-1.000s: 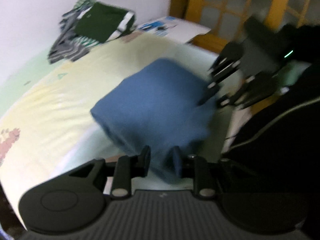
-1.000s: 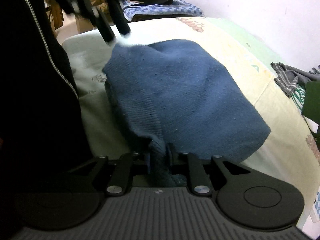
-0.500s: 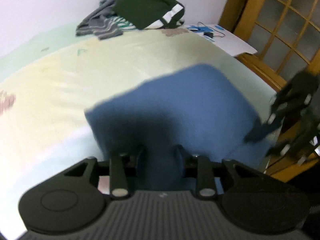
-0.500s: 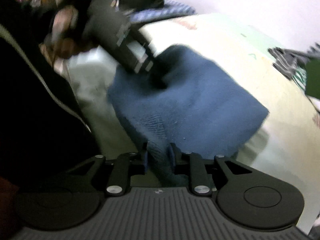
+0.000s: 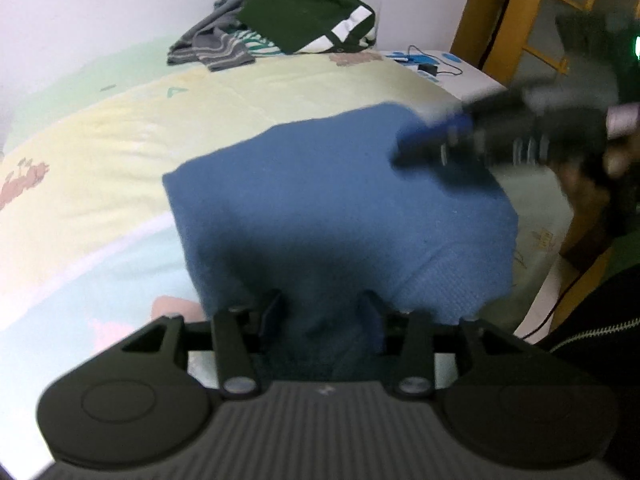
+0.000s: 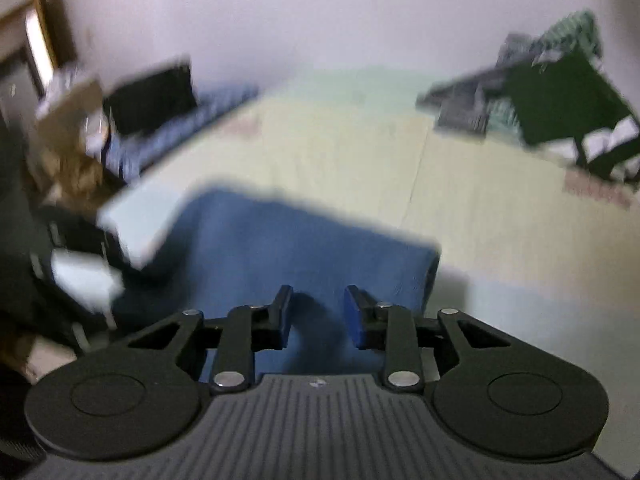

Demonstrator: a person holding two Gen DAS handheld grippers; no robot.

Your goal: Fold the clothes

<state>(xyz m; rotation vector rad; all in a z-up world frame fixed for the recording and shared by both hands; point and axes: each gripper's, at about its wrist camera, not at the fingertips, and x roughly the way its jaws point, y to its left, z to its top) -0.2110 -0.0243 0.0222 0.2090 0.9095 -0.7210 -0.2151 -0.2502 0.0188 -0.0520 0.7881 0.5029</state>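
A folded blue sweater [image 5: 340,200] lies on the pale yellow-green bed sheet [image 5: 120,140]. My left gripper [image 5: 320,312] stands open over the sweater's near edge, with blue cloth lying between its spread fingers. The right gripper [image 5: 404,152], blurred by motion, hovers over the sweater's far right part. In the right wrist view, the right gripper [image 6: 318,312] is open just above the blue sweater [image 6: 280,240], and nothing is pinched between its fingers.
A pile of dark green and striped clothes [image 5: 280,24] lies at the far end of the bed by the wall, also seen as the pile [image 6: 560,96]. A wooden lattice frame [image 5: 520,20] stands to the right. A black bag [image 6: 152,96] sits beyond the bed. A person's dark jacket [image 5: 592,340] is close.
Both grippers were shut on the sweater's edge and have opened and let it go. The sweater now rests on the bed. The right gripper has swung across above it.
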